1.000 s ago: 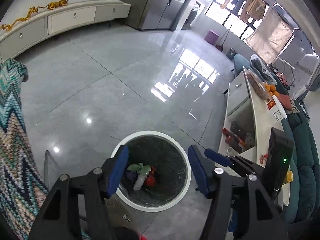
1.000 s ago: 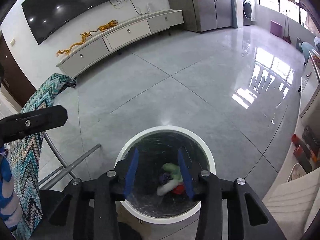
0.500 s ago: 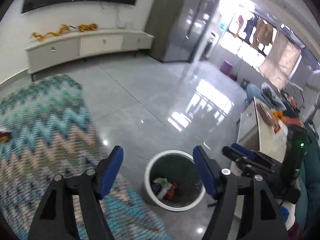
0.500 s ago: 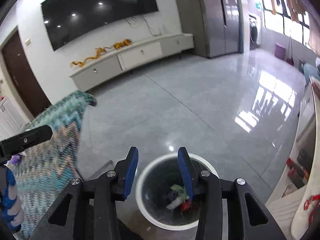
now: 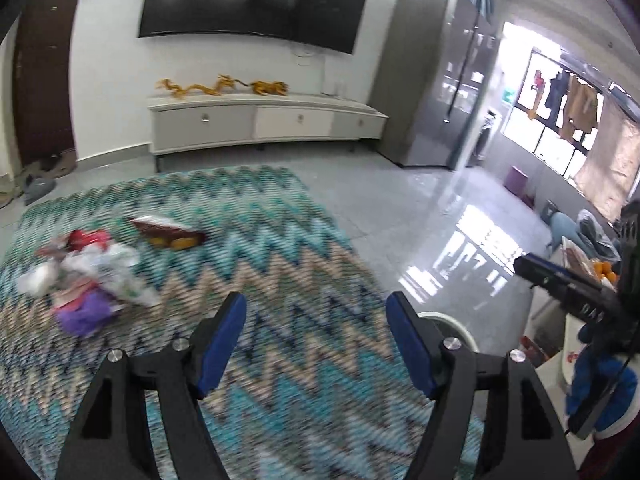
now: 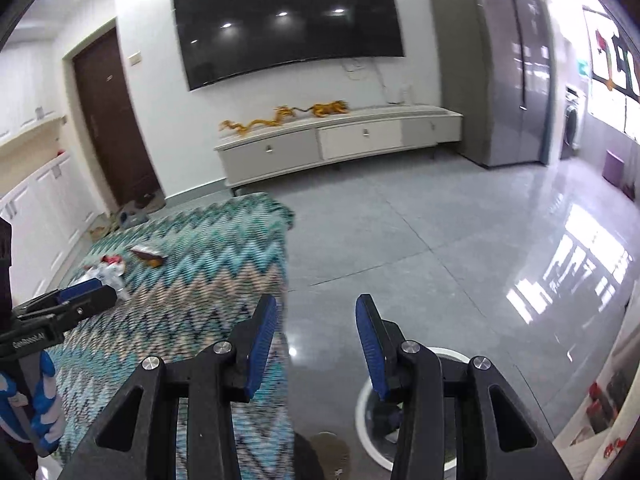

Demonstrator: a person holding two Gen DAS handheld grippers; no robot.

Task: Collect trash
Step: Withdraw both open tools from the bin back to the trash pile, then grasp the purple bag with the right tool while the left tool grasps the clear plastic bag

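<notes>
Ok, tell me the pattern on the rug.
The rug has a zigzag chevron pattern in teal, blue and beige, clearest in the left wrist view.

My trash pile (image 5: pixel 86 280) lies on the rug (image 5: pixel 260 240) at ten o'clock; the bin (image 6: pixel 370 408) sits on the floor (image 6: pixel 440 248) at four o'clock.

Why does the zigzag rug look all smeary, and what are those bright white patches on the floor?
Left wrist view: the rug and the trash pile are smeared by motion blur, while the fingers stay sharp. Right wrist view: the rug's near part blurs too; the white patches are window glare on the shiny floor. Both views bend straight lines, being fisheye.
</notes>
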